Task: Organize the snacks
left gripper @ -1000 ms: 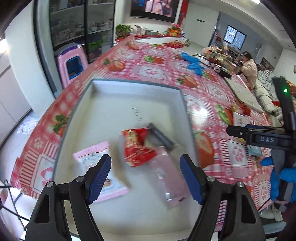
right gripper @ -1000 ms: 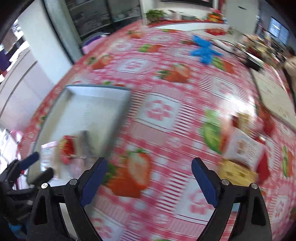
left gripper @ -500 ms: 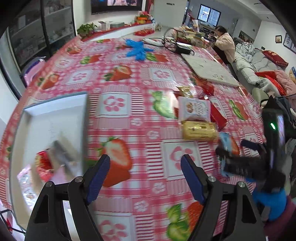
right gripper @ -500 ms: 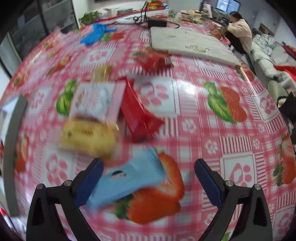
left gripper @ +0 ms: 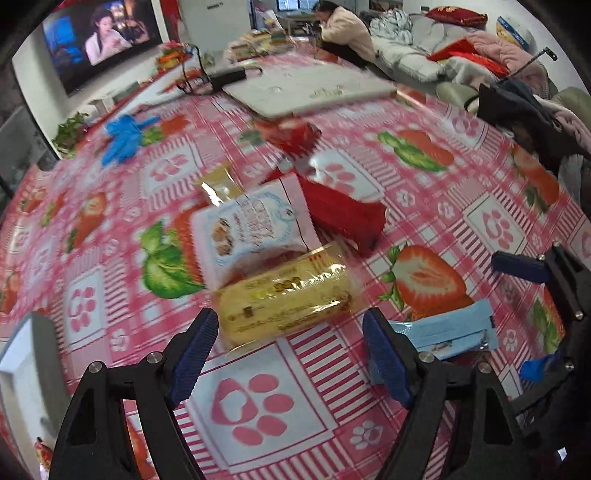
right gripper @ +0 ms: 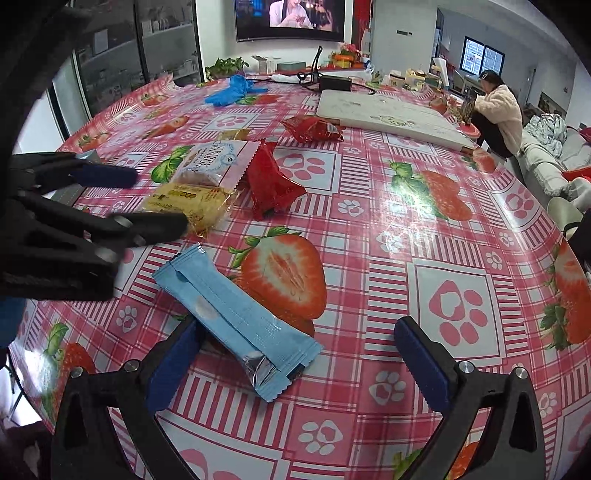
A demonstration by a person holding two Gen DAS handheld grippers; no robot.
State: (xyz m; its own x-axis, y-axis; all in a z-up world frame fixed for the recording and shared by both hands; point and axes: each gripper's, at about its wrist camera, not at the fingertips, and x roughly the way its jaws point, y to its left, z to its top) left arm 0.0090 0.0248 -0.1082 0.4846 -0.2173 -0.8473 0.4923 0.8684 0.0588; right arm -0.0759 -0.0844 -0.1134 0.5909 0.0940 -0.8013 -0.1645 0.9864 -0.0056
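- My left tongs hang open over a yellow packet on the strawberry-print desk.
- My right tongs, jaws just widened, straddle a blue packet, seemingly untouched.
- A television glows on the wall behind.

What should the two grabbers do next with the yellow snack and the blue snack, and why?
Probably each hand-held gripper should lower and close on the snack in front of it. The left hand-held gripper is open, with the yellow packet lying just ahead of its fingers. The right hand-held gripper has just been opening, and the blue packet lies flat on the tablecloth between its fingers, untouched.
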